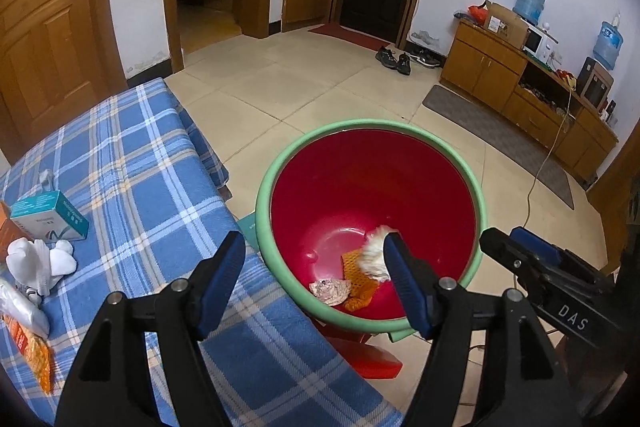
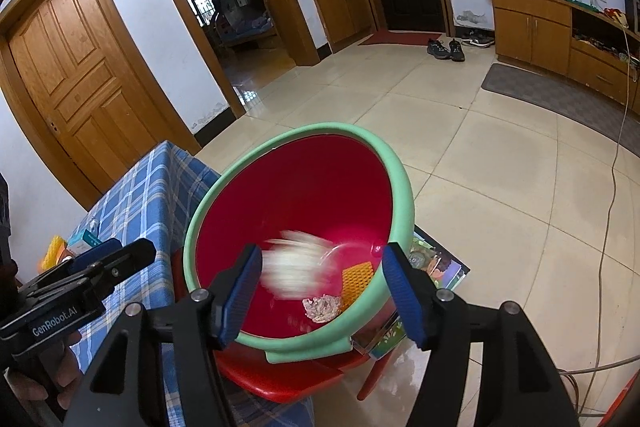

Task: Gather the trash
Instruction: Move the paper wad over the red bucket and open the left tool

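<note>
Right gripper (image 2: 318,291) hangs over the red bin (image 2: 304,187) with its jaws spread wide and nothing between them, and there goes a pale crumpled wad (image 2: 294,273), blurred, tumbling inside the green rim — that reads as a drop in progress. Down on the bin's floor sit a pinkish scrunched paper (image 2: 322,308) and an orange mesh scrap (image 2: 356,277). The left gripper (image 1: 314,281) is open wide too, empty, poised across the edge of the checked tablecloth (image 1: 132,163) and the bin's near rim. So this is the release step, by my reckoning, with more to fetch: on the cloth lie a white crumpled tissue heap (image 1: 40,261), a clear plastic wrapper (image 1: 20,307) and another orange mesh piece (image 1: 34,351), beside a teal carton (image 1: 50,217). Next call is a swing back left over the table, jaws kept open, settling around one soft piece before closing.
</note>
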A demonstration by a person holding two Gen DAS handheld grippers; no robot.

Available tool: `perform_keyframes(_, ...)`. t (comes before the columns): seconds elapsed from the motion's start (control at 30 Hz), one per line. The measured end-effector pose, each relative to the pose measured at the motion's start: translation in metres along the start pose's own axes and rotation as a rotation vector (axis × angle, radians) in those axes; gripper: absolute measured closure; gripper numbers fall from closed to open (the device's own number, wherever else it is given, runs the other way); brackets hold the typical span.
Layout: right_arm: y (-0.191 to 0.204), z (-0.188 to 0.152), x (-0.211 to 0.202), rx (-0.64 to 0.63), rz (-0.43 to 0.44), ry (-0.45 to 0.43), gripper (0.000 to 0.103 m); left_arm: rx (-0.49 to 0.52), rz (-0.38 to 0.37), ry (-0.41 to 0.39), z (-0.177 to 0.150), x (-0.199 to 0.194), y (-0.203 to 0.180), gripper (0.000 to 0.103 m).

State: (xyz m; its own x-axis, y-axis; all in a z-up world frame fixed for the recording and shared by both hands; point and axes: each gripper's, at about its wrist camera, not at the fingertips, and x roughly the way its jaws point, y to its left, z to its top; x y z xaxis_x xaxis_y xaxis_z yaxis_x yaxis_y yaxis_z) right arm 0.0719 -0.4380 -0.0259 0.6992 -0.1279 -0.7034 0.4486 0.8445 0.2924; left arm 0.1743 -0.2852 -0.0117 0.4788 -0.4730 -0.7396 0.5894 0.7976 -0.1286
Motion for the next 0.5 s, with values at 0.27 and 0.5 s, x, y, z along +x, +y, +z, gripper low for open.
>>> perform_keyframes(0.27, 0.004, -0.002, -0.008, -0.003, 0.009, -0.005, 0.037, -0.033, 0.003, -0.014, -0.002, -0.012, 0.010, 0.032)
perform_keyframes(0.5, 0.007, -0.006, -0.017, -0.006, 0.029, -0.010, 0.034, -0.076, 0.032, -0.026, -0.012, -0.027, 0.024, 0.032)
